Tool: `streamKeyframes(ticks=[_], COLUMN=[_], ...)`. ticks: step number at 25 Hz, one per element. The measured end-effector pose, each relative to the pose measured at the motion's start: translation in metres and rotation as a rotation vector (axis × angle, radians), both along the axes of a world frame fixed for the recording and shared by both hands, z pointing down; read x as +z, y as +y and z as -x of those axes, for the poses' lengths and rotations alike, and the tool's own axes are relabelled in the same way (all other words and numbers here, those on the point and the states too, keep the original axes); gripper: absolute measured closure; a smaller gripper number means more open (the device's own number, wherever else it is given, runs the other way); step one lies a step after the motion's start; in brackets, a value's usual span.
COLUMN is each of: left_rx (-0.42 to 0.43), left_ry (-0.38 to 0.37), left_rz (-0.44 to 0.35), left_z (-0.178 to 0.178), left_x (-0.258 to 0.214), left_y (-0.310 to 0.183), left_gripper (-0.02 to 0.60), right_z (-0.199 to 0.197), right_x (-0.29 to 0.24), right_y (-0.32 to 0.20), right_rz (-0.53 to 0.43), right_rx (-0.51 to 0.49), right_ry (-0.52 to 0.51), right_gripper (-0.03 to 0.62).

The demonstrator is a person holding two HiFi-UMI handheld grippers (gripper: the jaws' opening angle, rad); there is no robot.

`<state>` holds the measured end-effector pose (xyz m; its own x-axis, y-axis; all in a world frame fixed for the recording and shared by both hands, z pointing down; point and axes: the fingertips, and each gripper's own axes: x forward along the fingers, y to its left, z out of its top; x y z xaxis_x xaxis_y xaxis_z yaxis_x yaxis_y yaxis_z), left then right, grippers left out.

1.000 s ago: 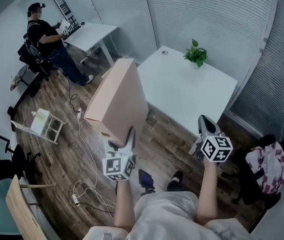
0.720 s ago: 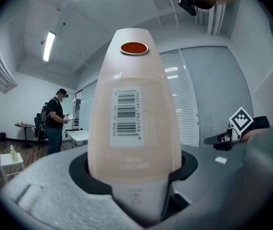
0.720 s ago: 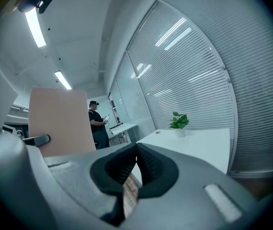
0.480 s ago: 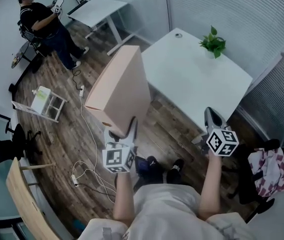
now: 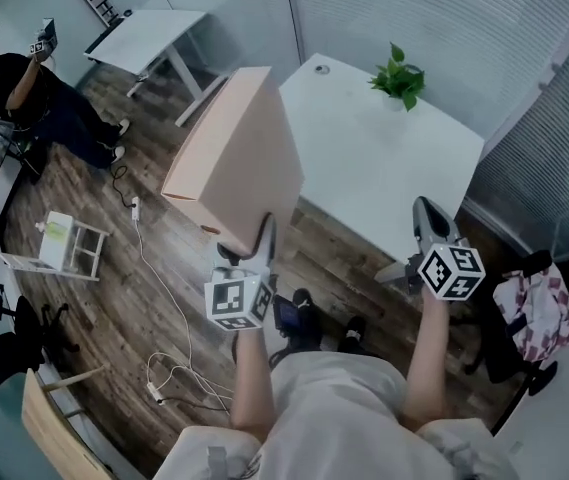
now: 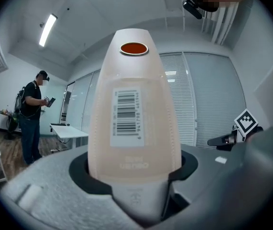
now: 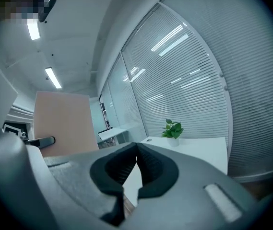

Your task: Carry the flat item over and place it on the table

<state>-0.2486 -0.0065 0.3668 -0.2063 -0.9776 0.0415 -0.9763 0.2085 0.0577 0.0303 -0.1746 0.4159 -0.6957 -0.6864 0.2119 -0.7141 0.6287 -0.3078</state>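
Observation:
A flat, pale pink box [image 5: 236, 163] stands on edge in the air, and my left gripper [image 5: 248, 255] is shut on its lower edge. In the left gripper view the box's narrow side [image 6: 134, 104] rises from between the jaws, with a barcode label and a red dot on it. The white table [image 5: 364, 183] lies just beyond the box, to its right. My right gripper [image 5: 426, 230] is held over the floor by the table's near edge, jaws shut on nothing. The right gripper view shows the box [image 7: 62, 121] at the left and the table [image 7: 198, 150] ahead.
A small potted plant [image 5: 400, 80] stands at the table's far side. A second white desk [image 5: 144, 38] stands at the back left, with a person [image 5: 34, 98] beside it. Cables [image 5: 169, 318] and a small white rack [image 5: 64, 248] lie on the wooden floor. Blinds cover the glass walls.
The box and both grippers have kept their places in the view while the room has shifted: the table and plant have moved left, and the person now shows further to the left.

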Motion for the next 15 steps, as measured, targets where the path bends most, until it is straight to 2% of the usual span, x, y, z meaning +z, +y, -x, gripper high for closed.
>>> streamKeyframes(ticks=[7,11,15], left_rx=[0.101,0.121,0.131], left_ry=[0.048,0.059,0.081], left_rz=[-0.055,-0.057,-0.051], left_z=[0.030,0.061,0.082], left_x=[-0.010,0.000,0.014], left_y=[-0.051,-0.063,-0.070], left_gripper=[0.293,0.293,0.293], right_z=[0.017,0.050,0.074], right_x=[-0.034,-0.032,-0.021], right_y=[-0.023,-0.028,-0.030], right_rz=[-0.063,-0.091,-0.092], right_rx=[0.084,0.077,0.078], right_ry=[-0.014,-0.060,-0.052], right_gripper=[0.592,0.592,0.592])
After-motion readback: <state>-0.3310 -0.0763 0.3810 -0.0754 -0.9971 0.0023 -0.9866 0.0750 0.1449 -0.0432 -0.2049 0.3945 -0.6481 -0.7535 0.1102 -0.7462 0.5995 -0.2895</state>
